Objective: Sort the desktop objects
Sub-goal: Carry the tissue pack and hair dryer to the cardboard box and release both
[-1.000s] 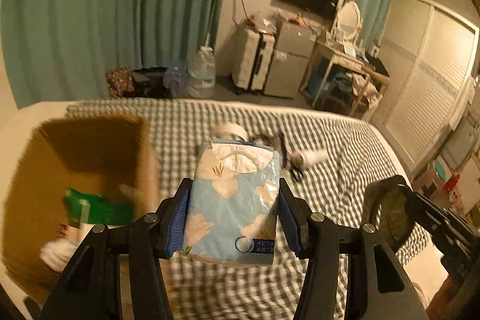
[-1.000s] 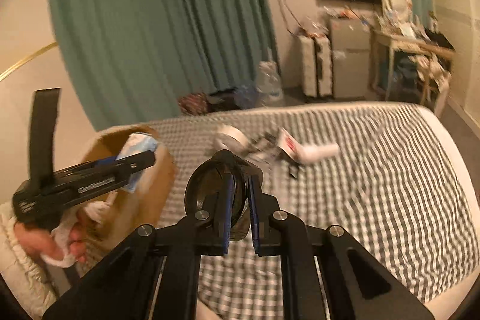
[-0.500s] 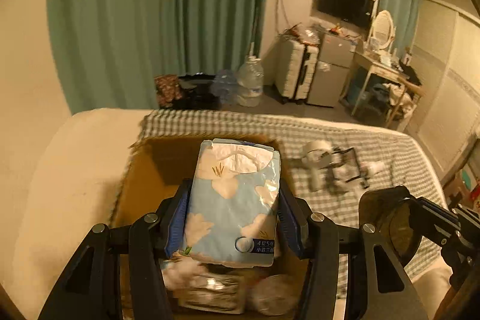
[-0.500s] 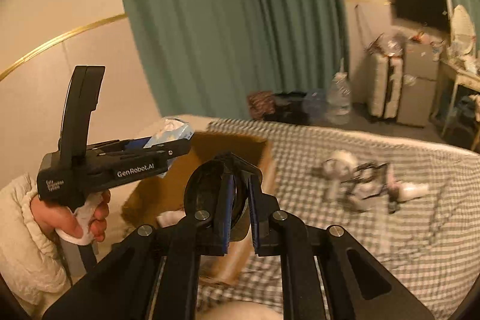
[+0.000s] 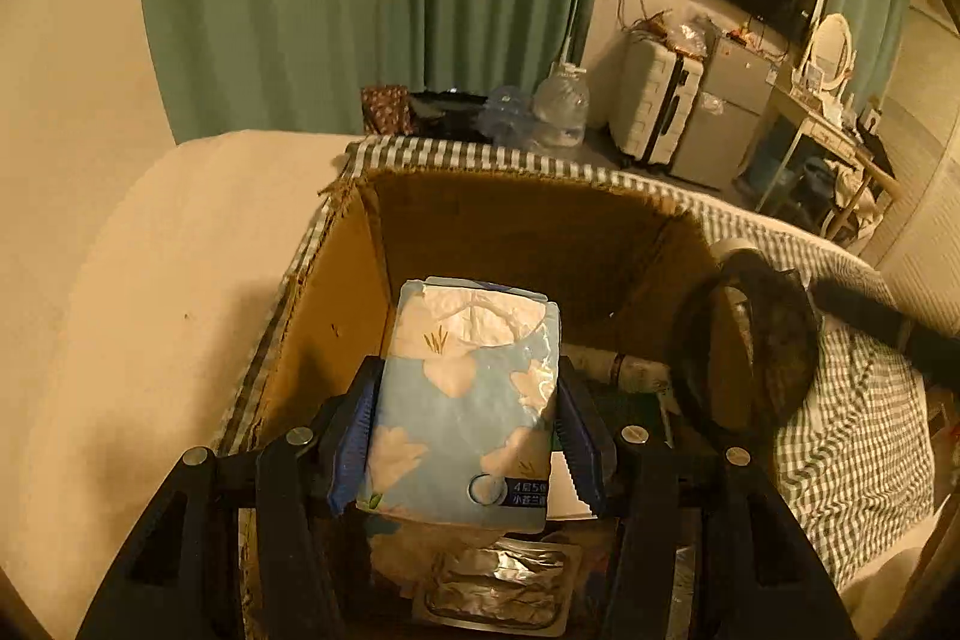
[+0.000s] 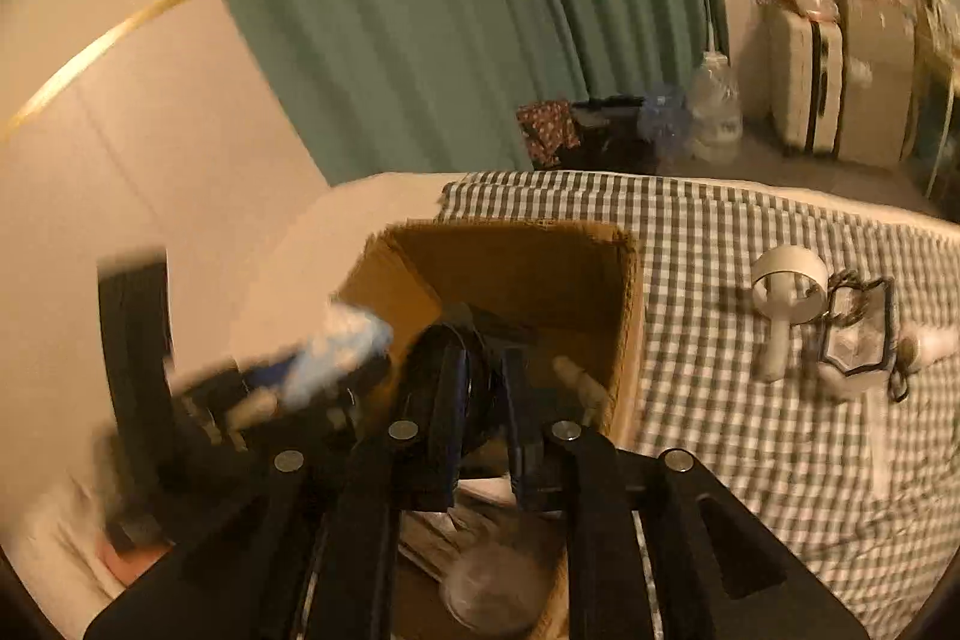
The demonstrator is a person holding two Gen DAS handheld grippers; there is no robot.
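The left tool (image 5: 465, 430) hangs over the open cardboard box (image 5: 522, 232) with the blue flowered tissue pack (image 5: 465, 400) between its pads; its jaws have just been opening, though the pack still sits in the gap, the left pad against its side and the right one at most grazing it, so it looks on the point of dropping among the wrappers already in the box. The pack is light and soft and its plastic film is slick, so the long sides are the place to take it, mid-body, with gentle pressure. The right tool (image 6: 483, 400) carries a dark round object (image 6: 456, 376) over the same box; its jaws too have just been opening, and the blur hides whether the pads still press on it. A white handheld fan (image 6: 780, 304) and other bits lie on the checked bed (image 6: 750, 460), well apart from the box.
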